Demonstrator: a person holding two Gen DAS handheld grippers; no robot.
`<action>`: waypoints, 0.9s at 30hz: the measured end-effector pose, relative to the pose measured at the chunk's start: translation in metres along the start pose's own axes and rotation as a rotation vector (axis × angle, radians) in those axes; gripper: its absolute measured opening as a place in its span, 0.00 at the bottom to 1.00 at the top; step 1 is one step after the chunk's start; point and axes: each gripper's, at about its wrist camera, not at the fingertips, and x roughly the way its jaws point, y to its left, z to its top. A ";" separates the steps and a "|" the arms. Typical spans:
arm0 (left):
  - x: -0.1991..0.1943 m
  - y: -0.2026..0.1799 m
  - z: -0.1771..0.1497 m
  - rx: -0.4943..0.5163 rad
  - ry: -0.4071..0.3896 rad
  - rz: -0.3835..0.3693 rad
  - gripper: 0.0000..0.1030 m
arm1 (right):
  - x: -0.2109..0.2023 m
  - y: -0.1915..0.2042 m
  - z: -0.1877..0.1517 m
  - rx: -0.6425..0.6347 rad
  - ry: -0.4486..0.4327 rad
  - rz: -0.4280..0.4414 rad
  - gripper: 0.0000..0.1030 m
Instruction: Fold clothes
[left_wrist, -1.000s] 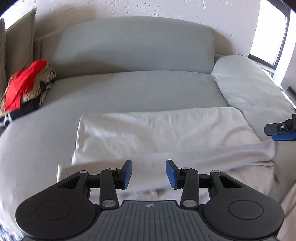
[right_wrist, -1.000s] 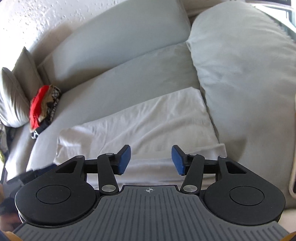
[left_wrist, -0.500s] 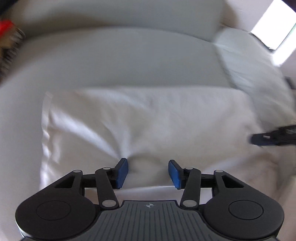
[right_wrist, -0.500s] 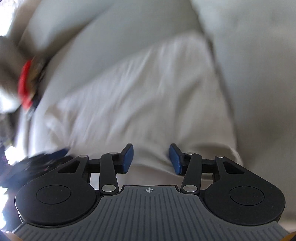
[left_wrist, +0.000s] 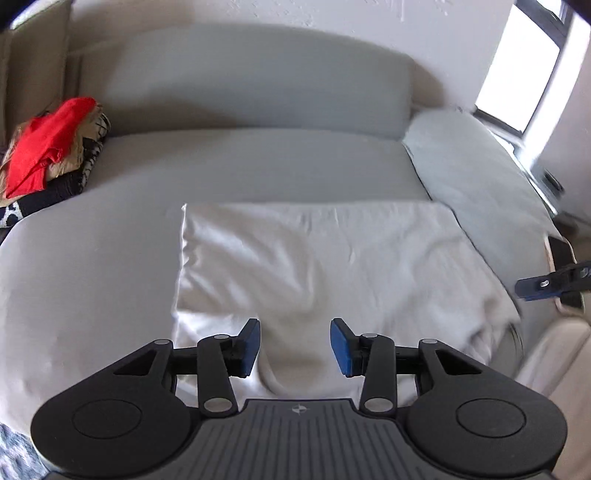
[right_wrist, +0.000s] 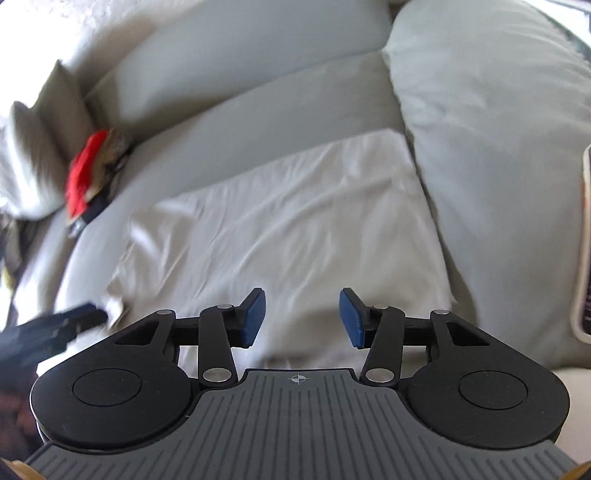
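A white garment (left_wrist: 325, 266) lies folded into a wrinkled rectangle on the grey sofa seat (left_wrist: 258, 166); the right wrist view shows the same white garment (right_wrist: 288, 229). My left gripper (left_wrist: 294, 345) is open over the garment's near edge, with a ridge of cloth rising between its blue pads but not pinched. My right gripper (right_wrist: 302, 318) is open as well, above the near right part of the cloth. The right gripper's tip (left_wrist: 546, 282) shows at the far right of the left wrist view, and the left gripper's tip (right_wrist: 70, 321), blurred, at the left of the right wrist view.
A pile of clothes with a red piece on top (left_wrist: 51, 147) sits at the seat's left end; the right wrist view shows this pile (right_wrist: 90, 173) too. A grey armrest cushion (left_wrist: 480, 170) borders the garment on the right. A backrest (left_wrist: 240, 77) rises behind, and a bright window (left_wrist: 524, 62) is at the upper right.
Both grippers dipped close over the cloth half a second ago and have drawn back and up. The garment's near strip is now folded over, and its shape is narrower than one second ago.
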 end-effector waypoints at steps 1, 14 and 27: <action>0.009 -0.008 -0.001 -0.011 -0.017 -0.011 0.38 | 0.011 0.003 -0.001 0.003 -0.016 -0.020 0.40; 0.027 -0.012 -0.032 -0.025 0.045 0.361 0.41 | 0.011 -0.064 -0.043 0.027 -0.024 -0.423 0.25; 0.022 -0.069 -0.044 0.093 -0.029 0.239 0.43 | -0.040 -0.090 -0.048 0.474 -0.204 -0.136 0.37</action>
